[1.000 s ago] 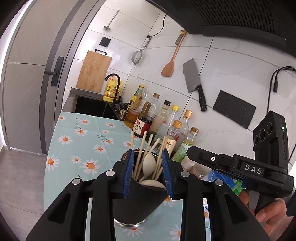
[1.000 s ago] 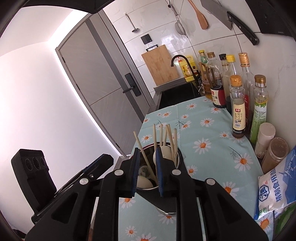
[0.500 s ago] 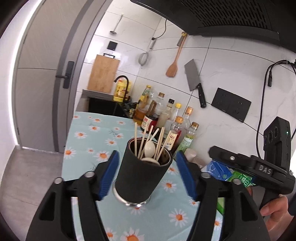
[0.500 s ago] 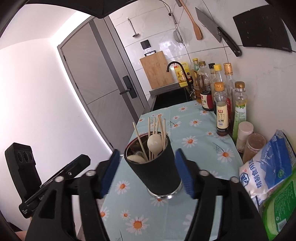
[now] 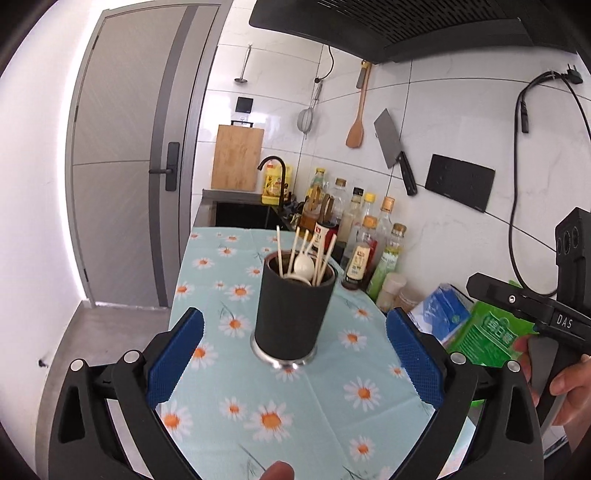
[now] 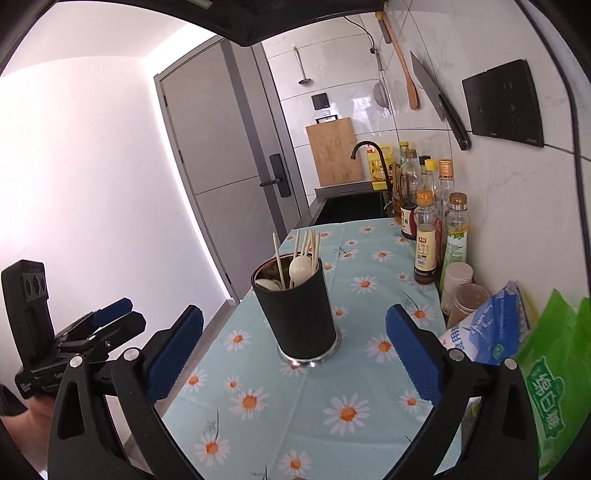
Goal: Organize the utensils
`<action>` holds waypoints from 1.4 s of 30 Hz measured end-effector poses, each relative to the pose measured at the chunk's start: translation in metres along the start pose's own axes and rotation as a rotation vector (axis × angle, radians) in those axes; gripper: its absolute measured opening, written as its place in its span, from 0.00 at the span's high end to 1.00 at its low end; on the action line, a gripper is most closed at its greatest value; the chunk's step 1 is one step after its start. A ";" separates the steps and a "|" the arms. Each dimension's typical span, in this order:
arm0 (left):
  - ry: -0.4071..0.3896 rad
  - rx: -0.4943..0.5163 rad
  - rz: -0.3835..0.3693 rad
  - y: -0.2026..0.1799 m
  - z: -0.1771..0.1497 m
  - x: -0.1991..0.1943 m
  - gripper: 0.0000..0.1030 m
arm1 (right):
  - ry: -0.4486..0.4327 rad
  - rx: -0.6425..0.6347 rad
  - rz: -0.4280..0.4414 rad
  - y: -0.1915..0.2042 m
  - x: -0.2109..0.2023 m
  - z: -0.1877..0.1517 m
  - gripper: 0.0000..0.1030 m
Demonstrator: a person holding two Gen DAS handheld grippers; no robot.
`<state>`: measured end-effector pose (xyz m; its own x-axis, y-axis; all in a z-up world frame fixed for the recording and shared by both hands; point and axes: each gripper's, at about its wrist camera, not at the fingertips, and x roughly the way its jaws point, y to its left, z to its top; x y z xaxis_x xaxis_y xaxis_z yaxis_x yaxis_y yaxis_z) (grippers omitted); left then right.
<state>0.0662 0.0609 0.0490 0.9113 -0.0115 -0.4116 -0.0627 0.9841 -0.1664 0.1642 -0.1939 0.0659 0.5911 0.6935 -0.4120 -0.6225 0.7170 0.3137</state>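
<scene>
The black utensil holder [image 5: 293, 308] is standing upright on the daisy-patterned bench [image 5: 295, 406], resting on a shiny metal base and carrying wooden chopsticks [image 5: 291, 251] and a white spoon [image 5: 304, 266]. It is probably rigid and moderately heavy, with a matte wall that should grip well, though the tall load is likely making it top-heavy; taking it around mid-wall, below the rim, looks safest. The chopsticks are probably light, stiff and loose, so any tilt could spill them.

The left gripper [image 5: 293, 363] is sitting wide open and empty, its blue pads flanking the holder without touching it. The right gripper [image 6: 293, 354] is likewise spread apart, holding nothing, with the holder [image 6: 295, 314] between and beyond its pads.

The left wrist view is showing the range hood [image 5: 406, 29] overhead and the person's right hand [image 5: 569, 391] on the other handle. The right wrist view alone is revealing a second white spoon [image 6: 269, 283] lying low inside the holder, plus the sauce bottles [image 6: 424, 236] and a green packet [image 6: 550, 380] along the wall.
</scene>
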 end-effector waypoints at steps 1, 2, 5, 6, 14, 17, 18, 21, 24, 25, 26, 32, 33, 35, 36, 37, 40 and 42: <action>0.007 -0.001 0.003 -0.003 -0.003 -0.004 0.07 | 0.009 -0.003 0.009 -0.001 -0.005 -0.004 0.05; 0.014 0.000 0.008 -0.006 -0.007 -0.008 0.07 | 0.015 -0.004 0.013 -0.002 -0.008 -0.007 0.05; 0.044 0.005 0.025 -0.014 -0.018 -0.016 0.07 | 0.053 0.002 0.028 -0.006 -0.019 -0.022 0.05; 0.060 0.005 0.025 -0.017 -0.024 -0.018 0.07 | 0.065 0.003 0.031 -0.007 -0.022 -0.027 0.05; 0.110 -0.017 0.057 -0.027 -0.049 -0.034 0.07 | 0.128 -0.005 0.027 -0.011 -0.036 -0.054 0.05; 0.110 -0.011 0.066 -0.032 -0.052 -0.038 0.07 | 0.127 -0.010 0.025 -0.011 -0.040 -0.059 0.05; 0.108 -0.008 0.071 -0.033 -0.053 -0.039 0.07 | 0.129 -0.010 0.023 -0.011 -0.040 -0.059 0.05; 0.118 -0.006 0.063 -0.035 -0.055 -0.038 0.07 | 0.137 -0.016 0.019 -0.010 -0.041 -0.063 0.05; 0.124 0.005 0.056 -0.037 -0.056 -0.037 0.07 | 0.140 -0.013 0.019 -0.009 -0.040 -0.066 0.05; 0.129 0.011 0.054 -0.037 -0.057 -0.036 0.07 | 0.143 -0.016 0.016 -0.008 -0.039 -0.068 0.05; 0.134 0.013 0.054 -0.036 -0.058 -0.036 0.07 | 0.149 -0.018 0.008 -0.007 -0.038 -0.070 0.05; 0.151 0.028 0.047 -0.034 -0.064 -0.035 0.07 | 0.160 -0.006 0.009 -0.002 -0.037 -0.076 0.05; 0.155 0.027 0.047 -0.033 -0.065 -0.035 0.07 | 0.164 -0.010 0.009 -0.001 -0.036 -0.078 0.05; 0.165 0.025 0.045 -0.032 -0.069 -0.036 0.07 | 0.170 -0.009 0.006 0.000 -0.034 -0.081 0.05; 0.175 0.030 0.047 -0.031 -0.072 -0.036 0.07 | 0.173 0.000 0.008 0.001 -0.034 -0.083 0.05; 0.179 0.035 0.052 -0.031 -0.073 -0.036 0.07 | 0.179 0.007 0.011 0.001 -0.033 -0.084 0.05; 0.194 0.034 0.053 -0.030 -0.077 -0.037 0.07 | 0.187 0.012 0.017 0.005 -0.032 -0.087 0.05; 0.195 0.033 0.052 -0.030 -0.077 -0.039 0.07 | 0.187 0.009 0.016 0.007 -0.032 -0.089 0.05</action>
<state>0.0014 0.0183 0.0004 0.8106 0.0088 -0.5855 -0.0919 0.9894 -0.1123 0.0954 -0.2173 0.0052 0.4746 0.6804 -0.5585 -0.6262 0.7069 0.3290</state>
